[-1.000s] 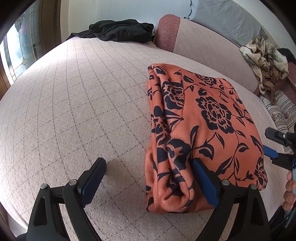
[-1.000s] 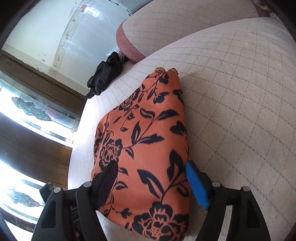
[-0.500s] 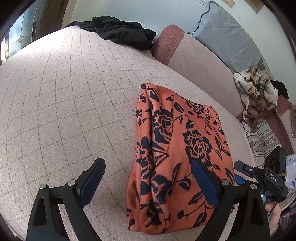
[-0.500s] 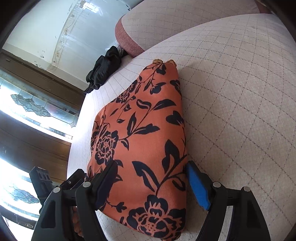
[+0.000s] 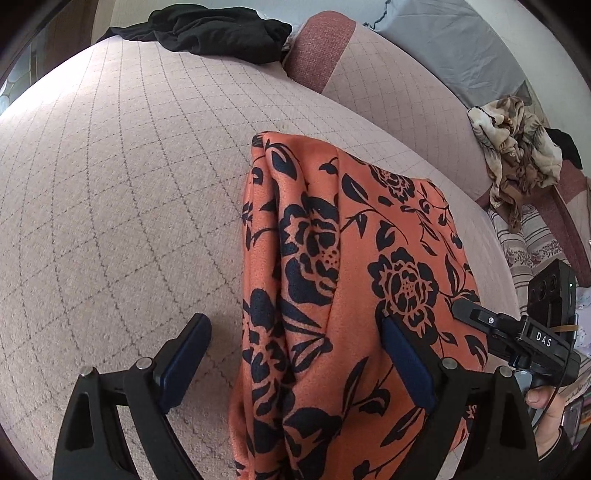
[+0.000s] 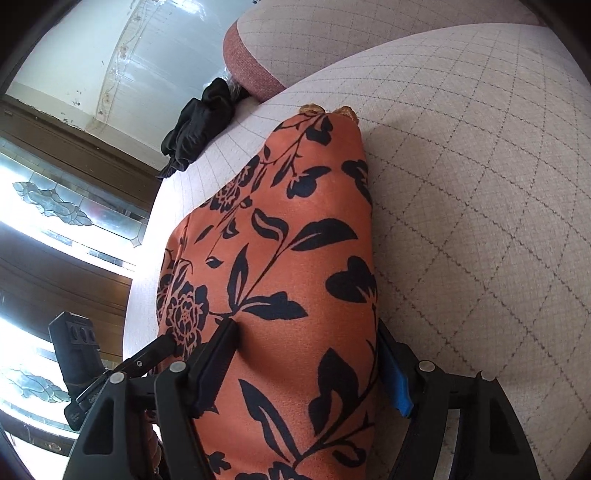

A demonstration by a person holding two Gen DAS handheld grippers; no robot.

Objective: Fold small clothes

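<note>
Cataloguing: one moment of folding small clothes on a quilted sofa seat.
Garment: orange cloth with dark floral print, lying on the seat as a narrow, layered bundle, long axis running away from both cameras.
Fold state: at least one lengthwise fold looks done, judged from the doubled edges along its left side in the left wrist view; the layers there are loose and rumpled, not squared.
Left gripper: jaws wide and closing slightly; the near end of the bundle's left half sits between them, one pad over bare seat, the other on the cloth; no pinch seen.
Right gripper: jaws at middling width and closing; the near end of the bundle lies between them, pads at its two flanks; whether they press yet cannot be told.
Remaining: a crosswise fold to bring the near end toward the far end, then tidying, as a judgement.
Sofa seat: pale quilted fabric, carrying the garment.
Black garment: crumpled heap at the seat's far edge, well apart.
Beige patterned cloth: bunched heap off to the right, unfolded.
</note>
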